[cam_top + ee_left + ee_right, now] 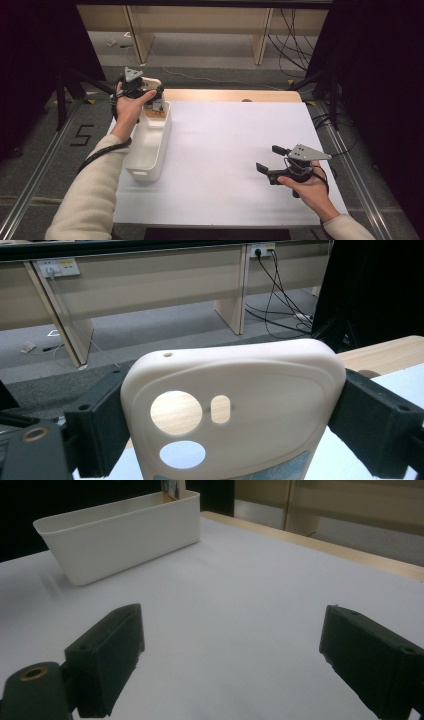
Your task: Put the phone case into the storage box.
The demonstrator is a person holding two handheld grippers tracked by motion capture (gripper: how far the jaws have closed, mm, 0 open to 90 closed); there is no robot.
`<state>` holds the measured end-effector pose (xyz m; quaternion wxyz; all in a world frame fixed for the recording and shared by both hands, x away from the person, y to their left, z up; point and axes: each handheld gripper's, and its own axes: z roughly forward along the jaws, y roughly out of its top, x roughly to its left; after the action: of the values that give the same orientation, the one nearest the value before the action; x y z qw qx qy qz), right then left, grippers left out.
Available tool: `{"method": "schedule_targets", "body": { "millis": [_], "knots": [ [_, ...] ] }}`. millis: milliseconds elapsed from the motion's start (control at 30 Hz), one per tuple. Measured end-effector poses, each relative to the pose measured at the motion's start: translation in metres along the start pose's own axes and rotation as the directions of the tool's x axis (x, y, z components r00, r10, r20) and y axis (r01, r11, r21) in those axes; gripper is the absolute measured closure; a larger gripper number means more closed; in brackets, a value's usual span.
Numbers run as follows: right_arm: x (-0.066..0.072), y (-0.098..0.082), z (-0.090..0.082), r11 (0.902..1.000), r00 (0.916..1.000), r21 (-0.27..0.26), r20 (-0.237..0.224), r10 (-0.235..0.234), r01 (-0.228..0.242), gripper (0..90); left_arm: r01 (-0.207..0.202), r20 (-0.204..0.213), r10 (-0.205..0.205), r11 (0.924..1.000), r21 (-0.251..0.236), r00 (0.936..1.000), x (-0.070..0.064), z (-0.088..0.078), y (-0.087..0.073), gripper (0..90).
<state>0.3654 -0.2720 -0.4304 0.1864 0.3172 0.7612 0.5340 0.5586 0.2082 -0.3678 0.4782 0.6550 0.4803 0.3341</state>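
Fingers (pixel 100 425) of the left gripper (pixel 150 95) clamp a cream phone case (pixel 235 405) over the bin (pixel 150 150) at ten o'clock, the right gripper (pixel 272 161) gaping empty at four; a loose grip could drop the case beside the bin.

A white-topped table (pixel 225 150) with a wooden far edge stands on grey carpet (pixel 210 55); pale wooden desk legs (pixel 261 35) rise beyond; black cables (pixel 292 40) trail across the floor; dark curtains (pixel 380 75) flank both sides.
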Motion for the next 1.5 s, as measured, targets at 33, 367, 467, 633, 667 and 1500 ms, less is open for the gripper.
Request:
{"method": "schedule_targets", "body": {
  "millis": [33,367,467,633,667,1500],
  "knots": [
    [0.000,0.000,0.000,1.0000,1.0000,0.000,0.000,0.000,0.000,11.6,0.000,0.000,0.000,1.0000,0.000,1.0000,0.000,0.000,0.000,11.2],
    [0.000,0.000,0.000,1.0000,1.0000,-0.001,0.000,0.000,0.000,11.6,-0.004,0.000,0.004,1.0000,-0.001,1.0000,0.000,0.002,0.001,11.2],
    [0.000,0.000,0.001,1.0000,1.0000,-0.001,-0.001,-0.001,0.001,11.6,-0.007,0.001,0.007,1.0000,0.000,1.0000,0.000,0.003,0.001,11.2],
    [0.000,0.000,0.001,1.0000,1.0000,-0.001,0.000,-0.001,0.001,11.7,-0.009,0.004,0.009,1.0000,-0.001,1.0000,-0.002,0.004,0.002,11.2],
    [0.000,0.000,0.001,1.0000,1.0000,-0.001,0.000,-0.002,0.002,11.7,-0.011,0.004,0.011,0.9999,-0.001,0.9999,-0.002,0.004,0.002,11.2],
    [0.000,0.000,0.000,1.0000,1.0000,0.003,0.000,-0.003,0.003,11.8,-0.012,0.010,0.012,0.9998,0.013,0.9999,-0.002,0.012,-0.002,11.1]
  ]
}}
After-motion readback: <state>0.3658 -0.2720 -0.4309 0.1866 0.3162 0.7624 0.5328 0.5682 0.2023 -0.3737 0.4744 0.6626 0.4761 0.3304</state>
